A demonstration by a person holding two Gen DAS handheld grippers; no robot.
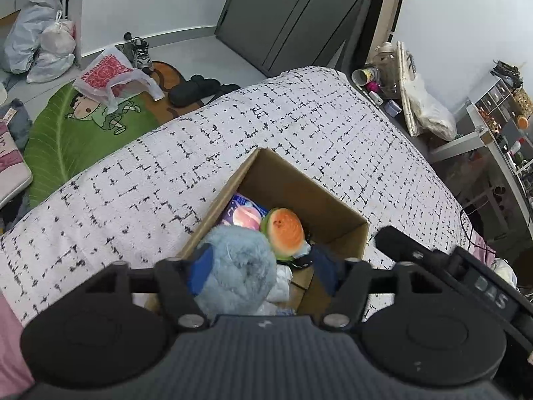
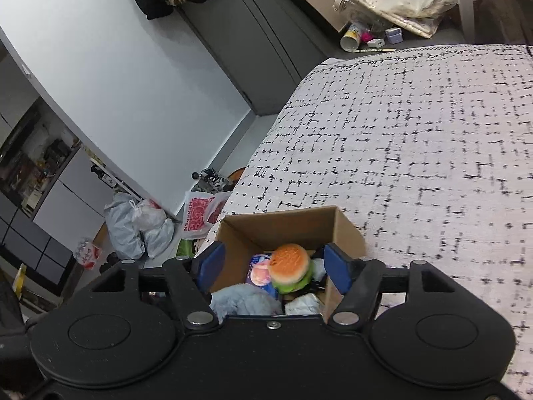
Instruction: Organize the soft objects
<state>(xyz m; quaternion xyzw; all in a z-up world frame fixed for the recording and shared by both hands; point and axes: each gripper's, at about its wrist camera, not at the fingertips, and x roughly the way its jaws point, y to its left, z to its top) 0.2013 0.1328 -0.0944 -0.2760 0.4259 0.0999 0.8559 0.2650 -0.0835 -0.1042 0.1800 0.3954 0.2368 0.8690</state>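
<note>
Release of soft items into the cardboard box (image 1: 333, 215) is being completed, as judged from the layout. The left gripper (image 1: 263, 268) is being held above the near end of the box with its jaws standing apart; the blue fluffy plush (image 1: 238, 266) is lying between the blue pads (image 1: 201, 265), and whether the pads are touching it cannot be told, so no grip is being assumed. The right gripper (image 2: 278, 268) is likewise being held over the box with its jaws parted and nothing pressed between them; the burger plush (image 2: 291, 268) is being seen below it, resting inside the box.

For a clean finish, both tools are best being lifted straight up, so that no pad is dragging the fluffy pile or catching the thin box wall. The blue fluffy plush is sitting high at the near rim and may be tipping outward; it is probably best nudged deeper. A purple pouch (image 1: 245, 215) and a white crumpled item (image 2: 304, 303) are also lying in the box.

The box is being supported by a bed covered in a white quilt with black dashes (image 1: 299, 116), a yielding surface on which the box could be shifting. Beyond the bed, a green leaf-shaped rug (image 1: 66, 136), filled plastic bags (image 1: 40, 43), a dark wardrobe (image 1: 299, 10) and a cluttered bedside ledge (image 1: 383, 76) are being seen.
</note>
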